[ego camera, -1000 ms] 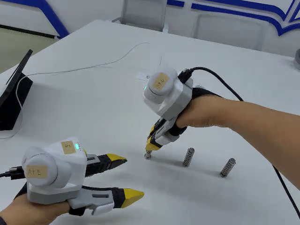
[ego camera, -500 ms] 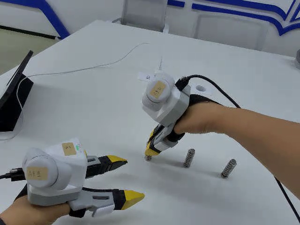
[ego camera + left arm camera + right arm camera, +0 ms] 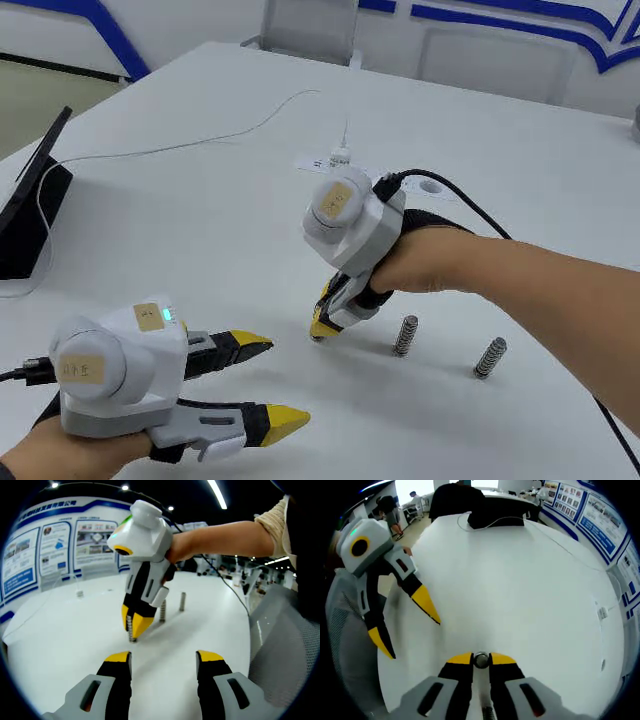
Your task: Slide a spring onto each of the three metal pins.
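**Third spring pinched upright, straight under your right fingers**

Your right gripper (image 3: pixel 322 330) has its jaws narrowed onto the top of a spring (image 3: pixel 131 633). The spring stands on end on the table (image 3: pixel 200 220), directly below the tips. Its long axis runs up and down, roughly in line with the gripper, so your next move is likely a straight push down. Any pin inside the coils is hidden. Your left gripper (image 3: pixel 281 382) sits low to the left with its jaws wide and empty, farther from that spring. To the right, the middle spring (image 3: pixel 404 335) and the far spring (image 3: pixel 489 357) stand upright, apparently already on pins.
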A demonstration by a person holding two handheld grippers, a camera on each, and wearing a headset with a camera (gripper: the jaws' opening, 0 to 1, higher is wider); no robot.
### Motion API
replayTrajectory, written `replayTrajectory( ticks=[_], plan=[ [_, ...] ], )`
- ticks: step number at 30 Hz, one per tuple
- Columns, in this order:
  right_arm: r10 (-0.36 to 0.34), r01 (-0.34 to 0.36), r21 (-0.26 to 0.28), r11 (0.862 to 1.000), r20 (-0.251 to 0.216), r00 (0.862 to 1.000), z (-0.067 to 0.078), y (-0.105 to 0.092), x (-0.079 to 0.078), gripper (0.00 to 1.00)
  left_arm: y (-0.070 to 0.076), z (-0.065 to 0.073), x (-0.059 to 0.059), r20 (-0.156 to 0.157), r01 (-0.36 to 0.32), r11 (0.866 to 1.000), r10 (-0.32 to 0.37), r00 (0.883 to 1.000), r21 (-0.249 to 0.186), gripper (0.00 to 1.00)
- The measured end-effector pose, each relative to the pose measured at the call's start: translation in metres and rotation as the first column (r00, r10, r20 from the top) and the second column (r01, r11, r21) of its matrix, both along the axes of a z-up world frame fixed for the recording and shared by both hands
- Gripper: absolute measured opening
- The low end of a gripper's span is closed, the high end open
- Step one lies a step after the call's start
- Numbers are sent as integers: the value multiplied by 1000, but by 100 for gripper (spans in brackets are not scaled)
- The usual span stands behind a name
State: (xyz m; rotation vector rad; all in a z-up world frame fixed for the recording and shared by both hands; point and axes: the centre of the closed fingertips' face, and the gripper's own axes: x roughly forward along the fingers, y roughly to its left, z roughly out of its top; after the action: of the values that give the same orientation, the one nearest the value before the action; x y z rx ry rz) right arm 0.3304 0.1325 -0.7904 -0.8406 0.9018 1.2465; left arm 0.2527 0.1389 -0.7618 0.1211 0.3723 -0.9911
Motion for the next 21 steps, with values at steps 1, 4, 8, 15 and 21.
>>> replayTrajectory(
  ticks=[1,4,8,15,21],
  plan=[
    [0,0,0,1000,0,1000,0,0,0,14,0,0,0,-1,0,1000,0,1000,0,53],
    [-1,1,8,1000,3,1000,1,-1,0,17,0,-1,0,-2,-1,1000,1,1000,1,53],
    [-6,6,21,1000,7,1000,5,-3,0,21,0,-1,0,-2,-1,1000,1,1000,2,53],
    [-11,10,46,999,19,1000,12,-6,0,28,-1,1,2,2,-3,1000,3,1000,0,53],
    [-29,28,63,998,24,999,17,-15,1,33,-1,2,2,2,-3,1000,3,1000,2,53]
  ],
)
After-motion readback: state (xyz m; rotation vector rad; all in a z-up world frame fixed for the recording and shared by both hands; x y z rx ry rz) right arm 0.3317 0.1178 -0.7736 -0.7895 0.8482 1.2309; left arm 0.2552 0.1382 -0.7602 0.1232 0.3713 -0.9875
